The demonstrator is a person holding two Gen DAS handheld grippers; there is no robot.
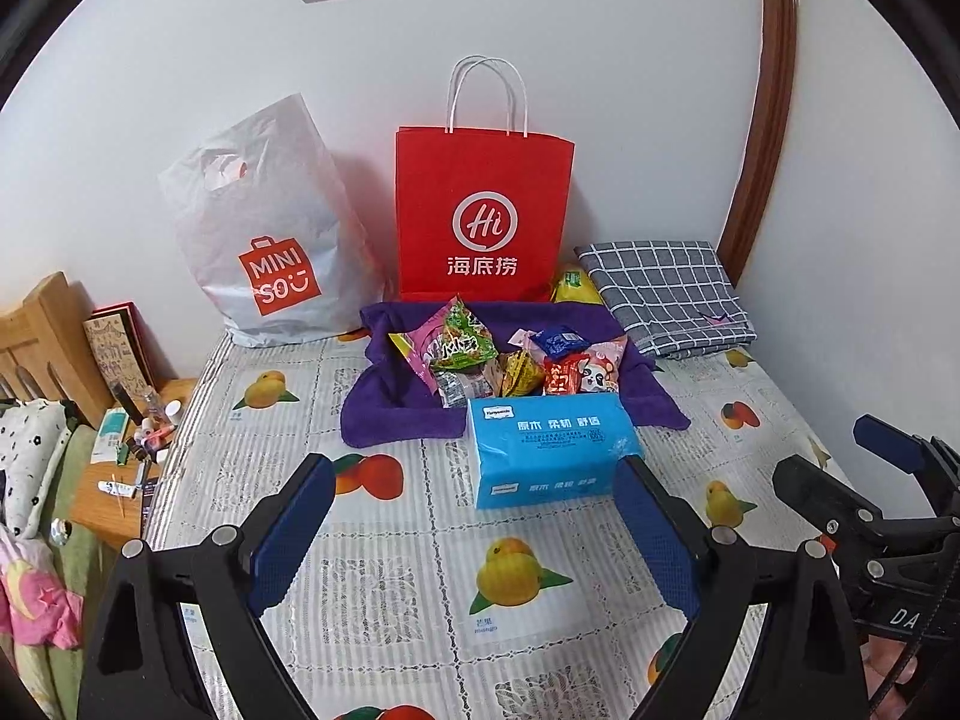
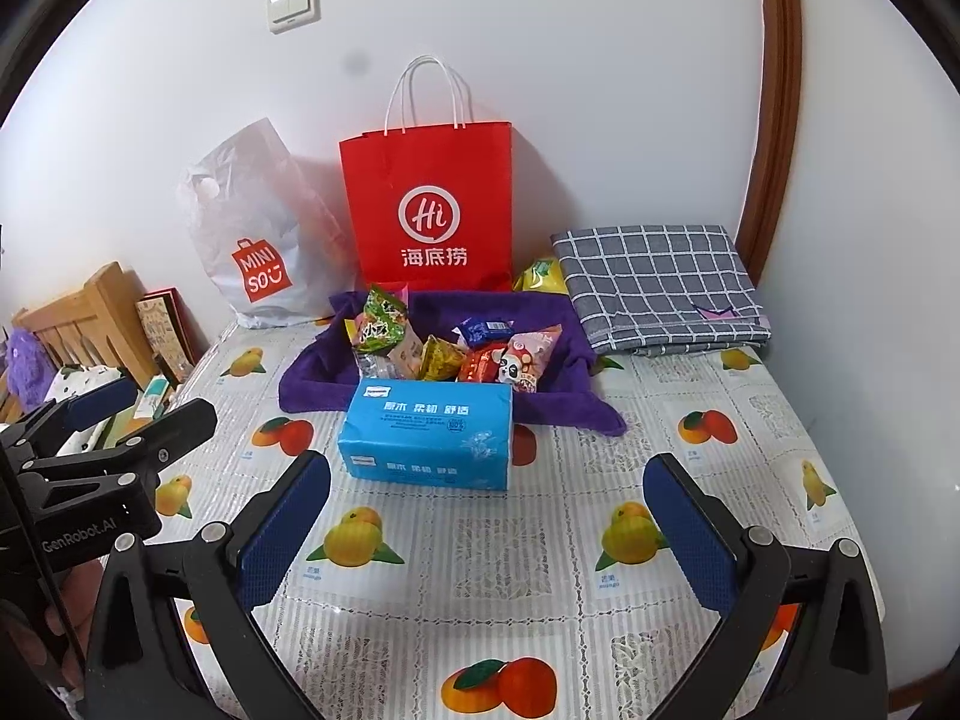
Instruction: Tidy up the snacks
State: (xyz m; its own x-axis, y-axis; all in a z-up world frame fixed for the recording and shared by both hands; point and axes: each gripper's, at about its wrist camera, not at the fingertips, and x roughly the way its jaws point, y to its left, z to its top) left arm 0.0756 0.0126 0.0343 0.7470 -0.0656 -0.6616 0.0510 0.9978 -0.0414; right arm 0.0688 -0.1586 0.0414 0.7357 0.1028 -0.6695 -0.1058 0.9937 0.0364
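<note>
Nearest to us, left gripper: we hold it low over the table with its blue-padded fingers spread wide, pinching nothing.
Right gripper: we hold it beside the left one, its fingers likewise spread wide and empty; from the left wrist view it shows at the right edge.
Table: we see a clear cover printed with mangoes and oranges over lace squares, bare under both grippers.
Tissue pack: we find this blue pack lying flat just past the fingertips, touching the front edge of the purple cloth.
Purple cloth: we see it spread behind the tissue pack, rumpled, with its edges turned up around the snacks.
Snacks: we count several small packets heaped on the purple cloth, among them a green packet standing tilted at the left, a blue one and a pink panda one at the right.
Yellow packet: we see it wedged between the red bag and the checked cloth, off the purple cloth.
Checked cloth: we see it folded at the far right.
Red paper bag: we see it upright against the wall, just behind the purple cloth.
White plastic bag: we see it leaning on the wall to the left of the red bag.
</note>
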